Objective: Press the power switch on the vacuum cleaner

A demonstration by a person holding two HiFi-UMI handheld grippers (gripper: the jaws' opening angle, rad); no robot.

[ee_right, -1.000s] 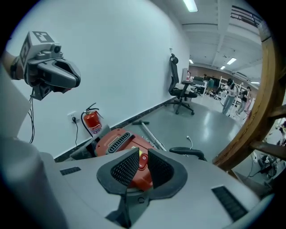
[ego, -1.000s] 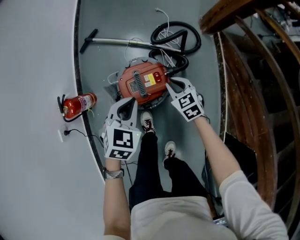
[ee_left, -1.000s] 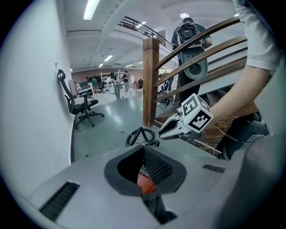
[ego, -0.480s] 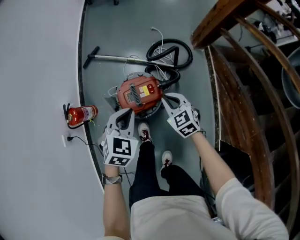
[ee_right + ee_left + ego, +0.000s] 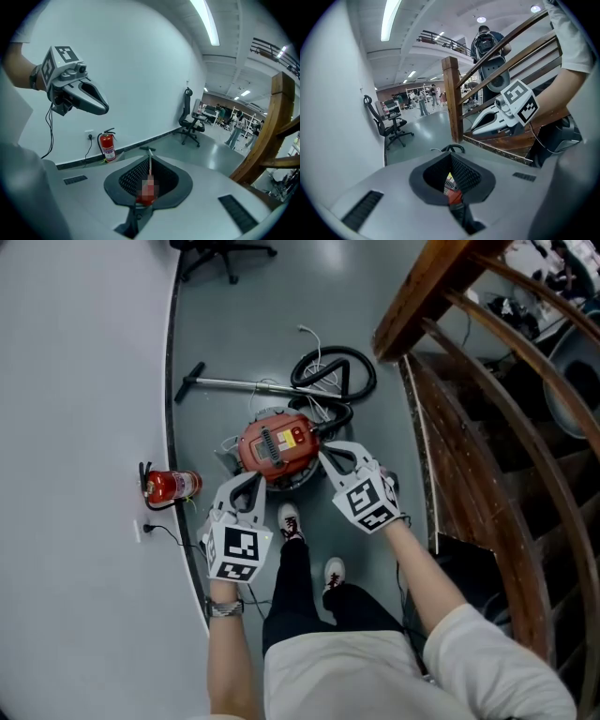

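The red vacuum cleaner (image 5: pixel 277 446) sits on the grey floor with its black hose (image 5: pixel 337 371) coiled behind it and its metal wand (image 5: pixel 234 382) lying to the left. Both grippers hang in the air above its near side, touching nothing. My left gripper (image 5: pixel 246 486) is shut, and a slice of the red vacuum body (image 5: pixel 453 196) shows through its jaw window. My right gripper (image 5: pixel 328 454) has just been closing and now stands shut with nothing between its jaws. The right gripper (image 5: pixel 506 112) shows in the left gripper view, and the left gripper (image 5: pixel 75 93) in the right gripper view.
A red fire extinguisher (image 5: pixel 169 486) and a wall socket with a cable stand by the curved white wall at the left. A wooden stair railing (image 5: pixel 469 381) runs along the right. An office chair (image 5: pixel 220 254) stands far back. The person's shoes (image 5: pixel 292 518) are just before the vacuum.
Both grippers have risen away from the vacuum, which now looks smaller and farther below. The right jaws, apart one second ago, have come together.
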